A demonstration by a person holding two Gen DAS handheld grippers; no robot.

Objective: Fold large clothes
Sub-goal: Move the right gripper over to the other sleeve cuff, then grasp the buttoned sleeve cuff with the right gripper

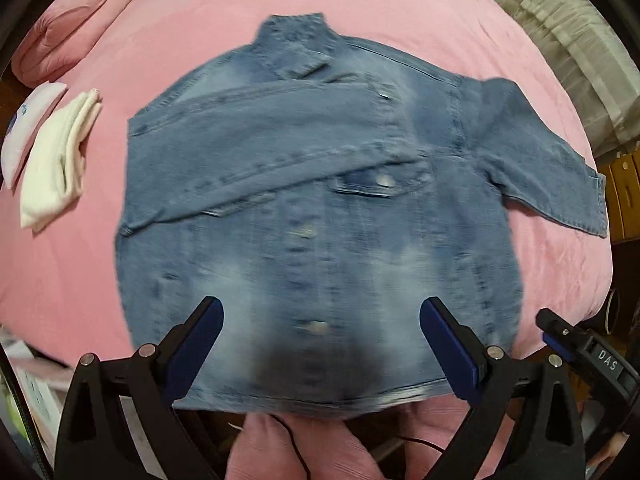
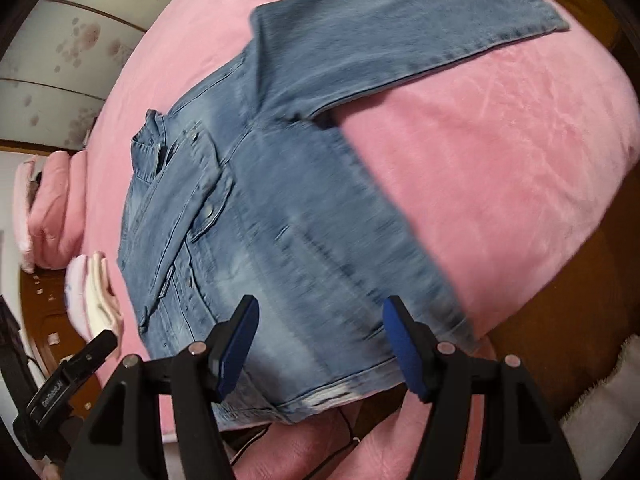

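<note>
My left gripper (image 1: 320,316) points straight down over the denim jacket's (image 1: 320,208) hem, jaws apart, nothing between the pads. My right gripper (image 2: 320,316) tilts steeply downward above the same hem, jaws apart, empty. The jacket lies flat on the pink bedspread (image 1: 224,24), collar toward 12 o'clock, one sleeve folded across the chest, the other sleeve (image 2: 400,40) spread toward 2 o'clock. Folded white clothes (image 1: 56,160) sit at 9 o'clock.

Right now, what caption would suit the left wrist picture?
Open left gripper above a denim jacket, one sleeve folded across, on a pink bedspread.
</note>
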